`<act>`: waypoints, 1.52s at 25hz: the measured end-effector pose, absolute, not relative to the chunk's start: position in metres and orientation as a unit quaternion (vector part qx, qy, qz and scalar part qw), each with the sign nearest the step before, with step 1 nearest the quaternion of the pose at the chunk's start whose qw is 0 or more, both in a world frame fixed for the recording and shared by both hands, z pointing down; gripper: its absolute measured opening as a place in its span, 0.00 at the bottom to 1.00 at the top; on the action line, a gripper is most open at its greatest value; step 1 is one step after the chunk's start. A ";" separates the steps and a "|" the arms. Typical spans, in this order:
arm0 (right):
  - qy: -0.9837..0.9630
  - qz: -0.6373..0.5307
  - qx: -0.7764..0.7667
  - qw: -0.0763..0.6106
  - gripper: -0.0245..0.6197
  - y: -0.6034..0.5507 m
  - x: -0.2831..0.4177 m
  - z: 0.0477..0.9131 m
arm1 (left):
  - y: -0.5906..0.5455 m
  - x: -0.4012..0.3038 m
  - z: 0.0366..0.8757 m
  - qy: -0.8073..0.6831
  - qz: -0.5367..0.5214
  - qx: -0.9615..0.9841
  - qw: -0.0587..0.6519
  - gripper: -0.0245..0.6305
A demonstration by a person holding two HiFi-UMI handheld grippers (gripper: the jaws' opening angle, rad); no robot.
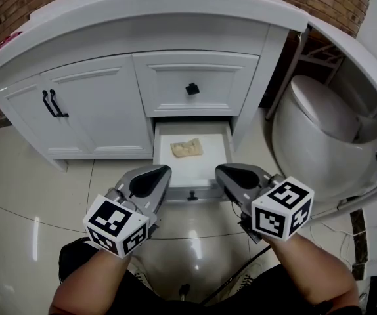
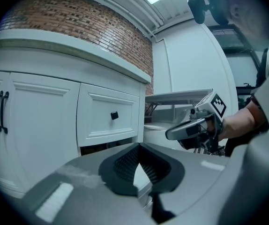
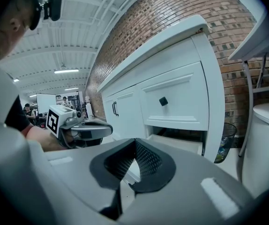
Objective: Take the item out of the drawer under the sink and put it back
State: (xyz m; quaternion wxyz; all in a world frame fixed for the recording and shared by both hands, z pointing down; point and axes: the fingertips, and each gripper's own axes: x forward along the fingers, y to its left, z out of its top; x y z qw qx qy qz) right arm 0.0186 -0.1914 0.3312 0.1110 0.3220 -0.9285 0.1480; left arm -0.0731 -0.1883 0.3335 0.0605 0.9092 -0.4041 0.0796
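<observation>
The bottom drawer [image 1: 160, 151] of the white sink cabinet stands pulled out. A crumpled beige item [image 1: 186, 148] lies on its floor toward the back. My left gripper [image 1: 157, 174] hovers over the drawer's front left corner with its jaws together and nothing in them. My right gripper [image 1: 226, 172] hangs by the front right corner, also shut and empty. In the left gripper view the left gripper [image 2: 139, 146] points at the cabinet, with the right gripper [image 2: 186, 129] off to the side. In the right gripper view the right gripper [image 3: 135, 142] faces the open drawer [image 3: 179, 142].
A shut upper drawer with a black knob [image 1: 192, 88] sits above the open one. Cabinet doors with black handles [image 1: 54, 104] are to the left. A white toilet [image 1: 320, 133] stands close on the right. Glossy floor tiles [image 1: 37, 195] lie below. The drawer's own knob [image 1: 192, 195] juts toward me.
</observation>
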 end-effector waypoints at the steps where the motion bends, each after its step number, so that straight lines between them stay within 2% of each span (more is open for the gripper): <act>1: -0.929 0.149 0.321 0.110 0.05 -0.191 0.019 0.331 | -0.189 -0.071 0.333 -0.402 0.081 0.910 0.057 0.05; 4: -0.930 0.148 0.320 0.106 0.05 -0.189 0.020 0.328 | -0.193 -0.066 0.334 -0.396 0.111 0.911 0.029 0.05; 10: -0.927 0.155 0.329 0.094 0.05 -0.197 0.032 0.326 | -0.222 -0.052 0.318 -0.371 0.198 0.903 -0.090 0.05; 14: -0.927 0.157 0.330 0.088 0.05 -0.202 0.034 0.323 | -0.252 -0.042 0.341 -0.331 0.311 0.876 -0.163 0.07; 17: -0.927 0.160 0.328 0.087 0.05 -0.204 0.035 0.323 | -0.278 -0.038 0.375 -0.275 0.400 0.849 -0.210 0.14; 26: -0.928 0.169 0.322 0.084 0.05 -0.208 0.039 0.322 | -0.321 -0.035 0.481 -0.115 0.548 0.810 -0.176 0.17; 36: -0.923 0.180 0.331 0.083 0.05 -0.216 0.053 0.325 | -0.347 -0.029 0.536 -0.071 0.598 0.788 -0.126 0.17; 38: -0.922 0.182 0.332 0.082 0.05 -0.216 0.054 0.326 | -0.347 -0.028 0.541 -0.069 0.600 0.788 -0.121 0.14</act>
